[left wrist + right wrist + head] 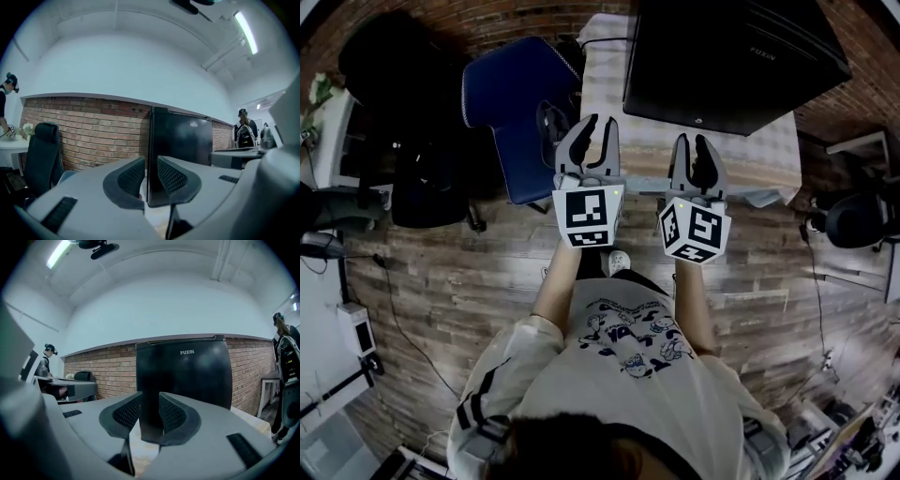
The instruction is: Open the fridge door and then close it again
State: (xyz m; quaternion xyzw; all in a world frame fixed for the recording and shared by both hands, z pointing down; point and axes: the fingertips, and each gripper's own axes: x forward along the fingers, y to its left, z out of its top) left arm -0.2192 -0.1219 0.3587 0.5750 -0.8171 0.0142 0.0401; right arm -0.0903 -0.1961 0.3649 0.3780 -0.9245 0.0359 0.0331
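While the person holds both claws level before it, the black fridge (731, 56) stands with its door closed on the cloth-covered desk (769, 157). The left claw (600, 127) and right claw (694, 142) are each pinched nearly together, empty, clear of the fridge.

Office w/ desk (13, 145), swivel chair (43, 154)

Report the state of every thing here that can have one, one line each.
Black glossy mini fridge: door closed.
Left gripper: jaws all but shut, holding nothing.
Right gripper: jaws all but shut, holding nothing.
Blue padded office chair: nobody seated.
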